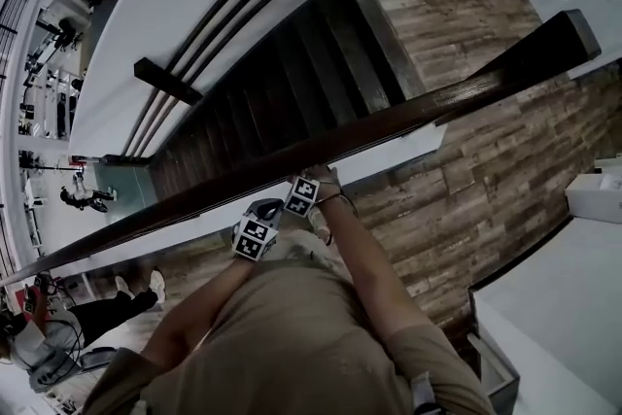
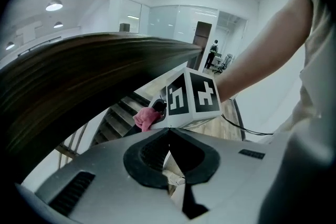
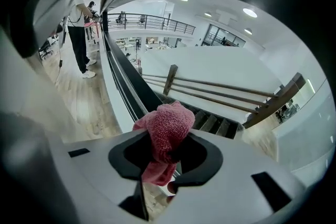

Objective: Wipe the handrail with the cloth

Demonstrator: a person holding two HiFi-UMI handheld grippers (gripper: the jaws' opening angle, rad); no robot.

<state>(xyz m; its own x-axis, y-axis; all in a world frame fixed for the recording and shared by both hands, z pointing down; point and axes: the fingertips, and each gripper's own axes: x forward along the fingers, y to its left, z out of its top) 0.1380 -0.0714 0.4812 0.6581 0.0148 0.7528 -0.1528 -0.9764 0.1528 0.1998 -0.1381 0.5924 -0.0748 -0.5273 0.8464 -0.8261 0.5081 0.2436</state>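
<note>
Pinching the pink cloth (image 3: 167, 126), my right gripper (image 3: 167, 152) has the fabric bunched into a knob that stands up out of its jaws, with a tail hanging below them. In that gripper's view the dark handrail (image 3: 122, 73) runs off from the cloth toward 11 o'clock, where a person (image 3: 79, 23) stands on the wood floor (image 3: 79, 105). Whether cloth and rail touch I cannot tell. My left gripper (image 2: 169, 140) has its jaws pressed together on nothing. From its view the right gripper's marker cube (image 2: 194, 97) sits just beyond at 12 o'clock with the cloth beside it at 11 o'clock, and the rail fills the 10 o'clock side. In the head view I see both tools side by side at the rail's near edge. The rail crosses from 8 o'clock to 2 o'clock above the staircase (image 1: 292, 63).
</note>
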